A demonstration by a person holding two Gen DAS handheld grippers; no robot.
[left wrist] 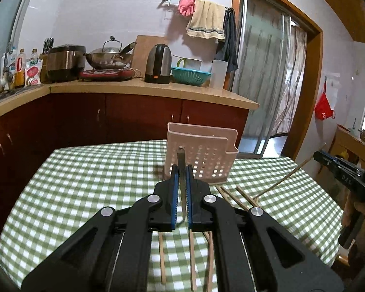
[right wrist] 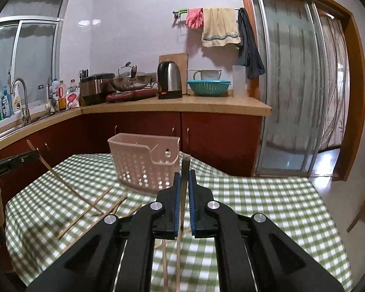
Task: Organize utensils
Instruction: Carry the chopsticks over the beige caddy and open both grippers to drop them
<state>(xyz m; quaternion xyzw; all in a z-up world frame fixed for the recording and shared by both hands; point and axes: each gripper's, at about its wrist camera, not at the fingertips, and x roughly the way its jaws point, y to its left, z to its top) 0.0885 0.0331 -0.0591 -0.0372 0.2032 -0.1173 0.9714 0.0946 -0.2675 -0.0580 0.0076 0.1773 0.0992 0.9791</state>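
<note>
Pale pink perforated plastic utensil basket [left wrist: 202, 155] upright at far end of table. Thin wooden chopsticks [right wrist: 95, 206] scattered flat just in front; one chopstick [left wrist: 181, 170] clamped per gripper, lifted.

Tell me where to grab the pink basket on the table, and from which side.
Grip the raised back panel of the pink basket, coming down from above: it stands upright, thin and flat, clear above the front wall, and the top is open.

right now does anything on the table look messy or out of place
Yes. Several chopsticks lie scattered and crossed on the checked tablecloth beside the pink basket instead of standing in it. Each gripper is shut on one chopstick.
</note>
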